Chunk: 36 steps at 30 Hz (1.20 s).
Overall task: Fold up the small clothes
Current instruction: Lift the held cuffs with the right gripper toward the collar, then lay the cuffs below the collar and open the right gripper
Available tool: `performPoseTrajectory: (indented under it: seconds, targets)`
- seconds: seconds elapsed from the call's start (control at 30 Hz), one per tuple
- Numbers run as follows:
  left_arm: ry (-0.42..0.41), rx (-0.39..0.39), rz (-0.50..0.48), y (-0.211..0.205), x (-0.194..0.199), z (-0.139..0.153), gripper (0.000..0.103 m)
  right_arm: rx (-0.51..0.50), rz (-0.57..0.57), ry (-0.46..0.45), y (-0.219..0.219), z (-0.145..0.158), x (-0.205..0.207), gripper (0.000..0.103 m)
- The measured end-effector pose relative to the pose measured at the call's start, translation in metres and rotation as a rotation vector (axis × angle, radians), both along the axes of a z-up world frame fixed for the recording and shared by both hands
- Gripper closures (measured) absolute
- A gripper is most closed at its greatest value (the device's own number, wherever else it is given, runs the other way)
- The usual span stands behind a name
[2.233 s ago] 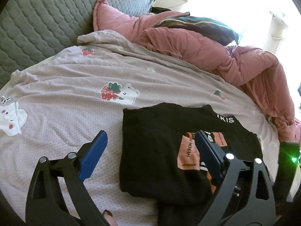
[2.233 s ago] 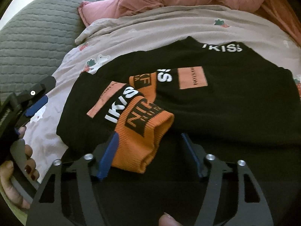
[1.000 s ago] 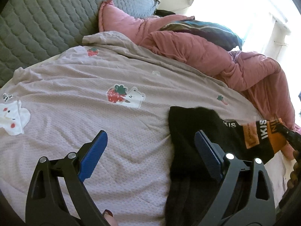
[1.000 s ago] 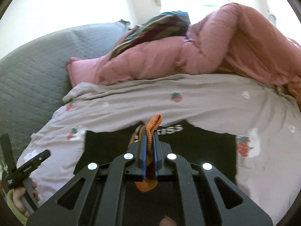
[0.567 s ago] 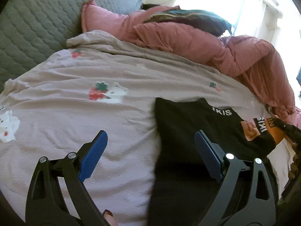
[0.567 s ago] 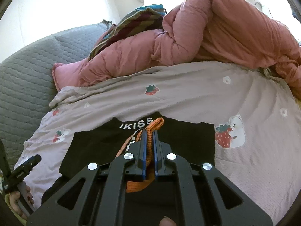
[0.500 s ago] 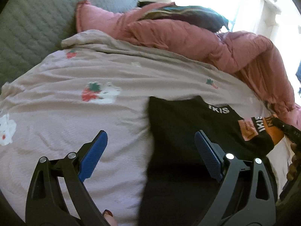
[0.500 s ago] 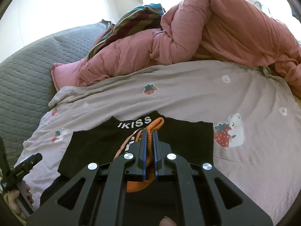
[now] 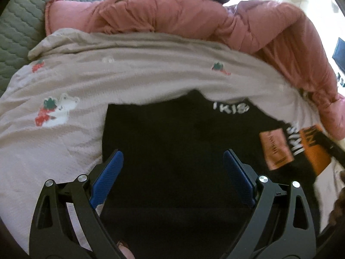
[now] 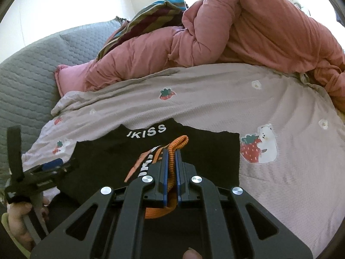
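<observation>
Your black knit garment (image 9: 172, 133) reads as matt, soft cloth; its ribbed orange cuff (image 10: 175, 151) is coarser knit. The pale strawberry-print bedsheet (image 9: 133, 73) shows a fine waffle weave. The pink quilted duvet (image 10: 248, 32) looks smooth, faintly sheeny. The grey quilted cover (image 10: 28, 75) is matt. Your right gripper (image 10: 170, 166) has matt black plastic arms, textured blue pads (image 9: 237, 177) and shiny metal screws.

Two low wrist views, both over the black garment (image 9: 172, 151).
</observation>
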<state>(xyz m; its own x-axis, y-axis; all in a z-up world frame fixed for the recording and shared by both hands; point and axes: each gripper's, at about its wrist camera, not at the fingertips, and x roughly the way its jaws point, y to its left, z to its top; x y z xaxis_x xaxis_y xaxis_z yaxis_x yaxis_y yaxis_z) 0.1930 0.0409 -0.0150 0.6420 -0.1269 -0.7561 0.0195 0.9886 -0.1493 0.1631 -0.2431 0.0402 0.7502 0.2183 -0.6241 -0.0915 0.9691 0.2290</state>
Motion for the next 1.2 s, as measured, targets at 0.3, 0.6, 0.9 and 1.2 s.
performPoseTrajectory:
  seconds: [0.3, 0.6, 0.9, 1.2]
  targets:
    - [0.053, 0.047, -0.036, -0.005, -0.001, -0.023, 0.016, -0.075, -0.042, 0.044, -0.002, -0.020, 0.007, 0.098]
    - [0.065, 0.073, -0.054, -0.009, -0.003, -0.030, 0.016, -0.137, -0.080, 0.142, -0.001, -0.045, 0.014, 0.096]
    - [0.064, 0.075, -0.054, -0.008, -0.004, -0.029, 0.016, -0.156, -0.131, 0.148, -0.009, -0.037, 0.006, 0.084]
    - [0.037, 0.093, -0.063, -0.012, -0.014, -0.020, 0.016, -0.147, 0.093, 0.086, 0.041, -0.019, -0.005, 0.081]
